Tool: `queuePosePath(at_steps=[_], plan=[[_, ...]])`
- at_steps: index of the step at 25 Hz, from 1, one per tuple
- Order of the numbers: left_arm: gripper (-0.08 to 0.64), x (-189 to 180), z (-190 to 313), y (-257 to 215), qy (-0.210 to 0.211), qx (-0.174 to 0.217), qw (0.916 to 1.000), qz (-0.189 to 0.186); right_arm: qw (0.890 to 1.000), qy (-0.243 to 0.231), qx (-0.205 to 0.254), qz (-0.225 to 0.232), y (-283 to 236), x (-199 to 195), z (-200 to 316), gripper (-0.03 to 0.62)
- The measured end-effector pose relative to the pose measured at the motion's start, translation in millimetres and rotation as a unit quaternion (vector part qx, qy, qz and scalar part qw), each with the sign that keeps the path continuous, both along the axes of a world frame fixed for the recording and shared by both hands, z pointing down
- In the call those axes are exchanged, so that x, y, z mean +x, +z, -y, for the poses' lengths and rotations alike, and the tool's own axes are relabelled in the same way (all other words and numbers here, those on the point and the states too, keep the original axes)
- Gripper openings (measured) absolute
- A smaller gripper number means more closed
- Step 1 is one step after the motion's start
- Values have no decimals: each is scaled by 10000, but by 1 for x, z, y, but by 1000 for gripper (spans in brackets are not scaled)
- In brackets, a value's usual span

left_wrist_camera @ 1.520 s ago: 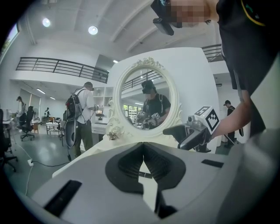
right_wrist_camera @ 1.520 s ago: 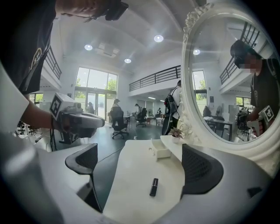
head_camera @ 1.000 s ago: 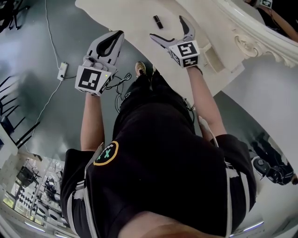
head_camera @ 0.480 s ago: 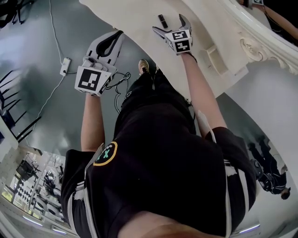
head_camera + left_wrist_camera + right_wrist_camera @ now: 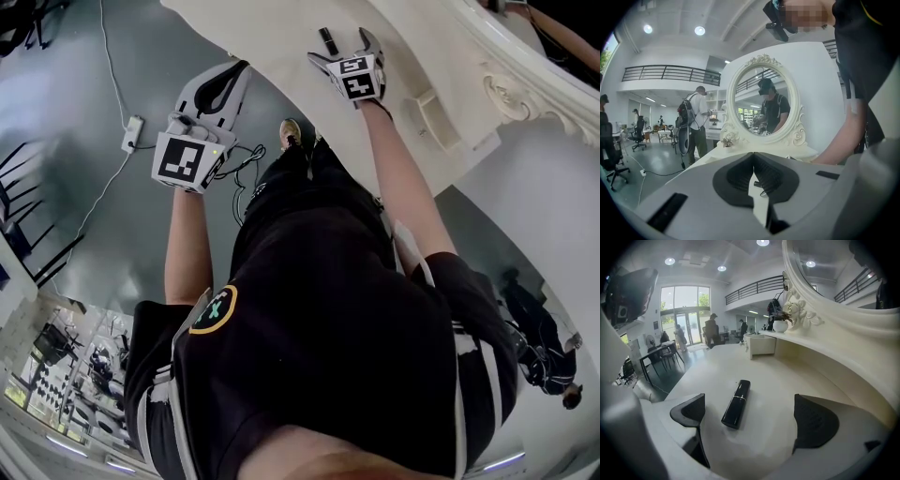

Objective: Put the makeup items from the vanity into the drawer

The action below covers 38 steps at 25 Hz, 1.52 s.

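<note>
A black lipstick tube (image 5: 736, 404) lies flat on the cream vanity top (image 5: 754, 366). It sits between the jaws of my open right gripper (image 5: 750, 417), closer to the left jaw and touching neither. From the head view, the right gripper (image 5: 339, 47) reaches over the vanity top (image 5: 281, 37) with the lipstick tube (image 5: 326, 41) at its left jaw. My left gripper (image 5: 236, 67) hangs off the vanity's front edge, shut and empty. Its jaws meet in the left gripper view (image 5: 752, 157), facing the oval mirror (image 5: 761, 101).
A small cream drawer box (image 5: 761, 344) stands on the vanity top by the mirror frame (image 5: 806, 315), next to a small potted plant (image 5: 780, 324). The same box (image 5: 429, 114) shows right of my right arm. A power strip (image 5: 132, 133) and cables lie on the floor.
My right gripper has moved forward across the vanity top until its open jaws flank the lipstick tube. The left gripper has stayed put and shut.
</note>
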State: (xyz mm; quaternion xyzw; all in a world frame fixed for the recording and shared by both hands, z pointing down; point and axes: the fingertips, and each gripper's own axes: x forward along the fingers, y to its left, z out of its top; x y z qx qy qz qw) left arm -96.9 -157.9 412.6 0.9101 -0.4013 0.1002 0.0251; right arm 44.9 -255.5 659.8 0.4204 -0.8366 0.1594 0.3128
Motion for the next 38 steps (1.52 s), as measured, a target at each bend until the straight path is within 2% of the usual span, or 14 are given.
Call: queuePosePath(at_steps=[10, 12, 19, 28, 30, 38], plan=[[21, -1, -9, -2, 26, -13, 10000, 36, 10000, 0, 1, -81, 0, 1, -1, 594], [21, -1, -10, -2, 7, -8, 10000, 38, 9999, -53, 43, -92, -1, 1, -2, 572], [21, 2, -15, -3, 10, 1, 10000, 27, 9994, -273, 158, -125, -5, 2, -8, 473], [21, 7, -18, -6, 31, 4, 10000, 39, 9952, -790, 316, -483, -10, -3, -17, 216], [21, 7, -18, -5, -5, 16, 10000, 43, 9935, -909, 352, -595, -9, -6, -20, 134], [21, 6, -19, -6, -7, 23, 10000, 69, 9936, -890, 345, -599, -10, -7, -20, 117]])
